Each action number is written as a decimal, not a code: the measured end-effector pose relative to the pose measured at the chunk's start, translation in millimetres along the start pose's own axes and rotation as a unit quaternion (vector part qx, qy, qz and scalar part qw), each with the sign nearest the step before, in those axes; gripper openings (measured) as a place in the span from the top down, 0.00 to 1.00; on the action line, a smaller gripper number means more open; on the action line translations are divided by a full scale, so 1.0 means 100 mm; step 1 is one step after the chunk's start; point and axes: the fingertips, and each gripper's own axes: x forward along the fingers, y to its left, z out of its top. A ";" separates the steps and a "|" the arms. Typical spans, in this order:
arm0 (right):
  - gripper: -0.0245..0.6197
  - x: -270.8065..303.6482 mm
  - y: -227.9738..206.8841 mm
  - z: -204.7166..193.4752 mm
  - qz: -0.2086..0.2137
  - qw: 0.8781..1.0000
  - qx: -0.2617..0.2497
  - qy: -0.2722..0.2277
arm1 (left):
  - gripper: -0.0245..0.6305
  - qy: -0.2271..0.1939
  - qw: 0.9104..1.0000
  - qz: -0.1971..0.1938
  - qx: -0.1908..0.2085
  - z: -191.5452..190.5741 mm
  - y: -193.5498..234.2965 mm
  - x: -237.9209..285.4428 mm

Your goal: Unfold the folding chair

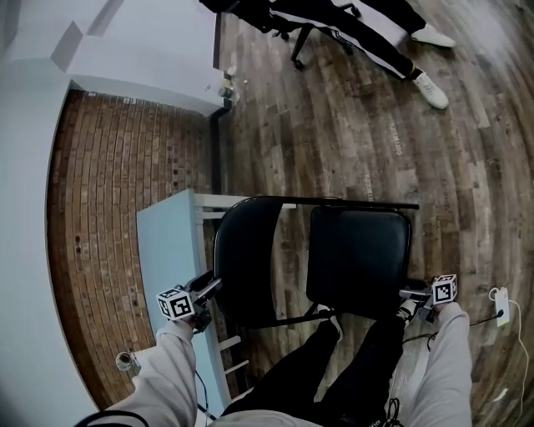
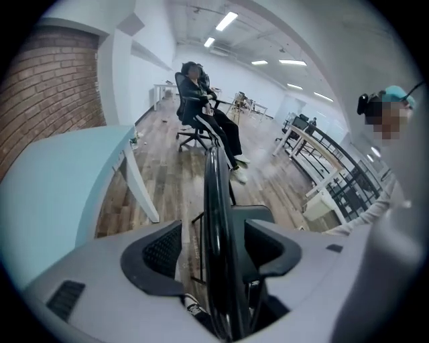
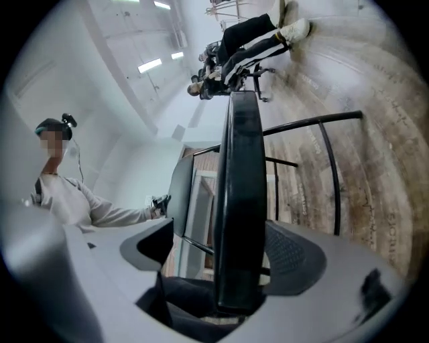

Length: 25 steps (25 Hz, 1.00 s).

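The folding chair is positioned on the wooden floor directly in front of the operator, with its backrest on the left and its seat panel on the right, the two set at an angle to each other. The left gripper is placed at the left edge of the backrest. Its jaws are spread, the edge is seen between them, and floor is visible between the edge and the left pad. The right gripper is placed at the right edge of the seat panel, again with spread jaws. The panel is enclosed but not pinched, and a clear gap is seen at one pad. A light blue table is located just beside the backrest on the left, over a brick-patterned surface. A white charger is located near the right gripper. At the far side, a seated person on an office chair is cut off by the frame edge. The chair's lower frame is largely hidden by the operator's legs. A small object at the near left cannot be identified.
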 end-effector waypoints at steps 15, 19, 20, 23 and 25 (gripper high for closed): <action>0.28 -0.91 2.03 0.00 -0.177 0.959 -0.164 -0.146 | 0.54 -0.104 0.990 -0.094 0.009 0.16 -0.31 -1.18; 0.27 -0.47 3.63 0.31 -0.174 0.929 -0.283 -0.165 | 0.54 -0.164 0.970 -0.175 0.027 0.54 -0.69 -1.52; 0.28 -0.31 4.01 0.32 -0.170 0.922 -0.305 -0.170 | 0.54 -0.176 0.964 -0.196 0.030 0.58 -0.78 -1.65; 0.28 0.43 5.00 0.26 -0.146 0.908 -0.356 -0.165 | 0.54 -0.187 0.954 -0.232 0.039 0.49 -0.86 -2.09; 0.28 1.00 5.64 0.17 -0.138 0.897 -0.393 -0.149 | 0.54 -0.199 0.948 -0.244 0.041 0.39 -0.84 -2.44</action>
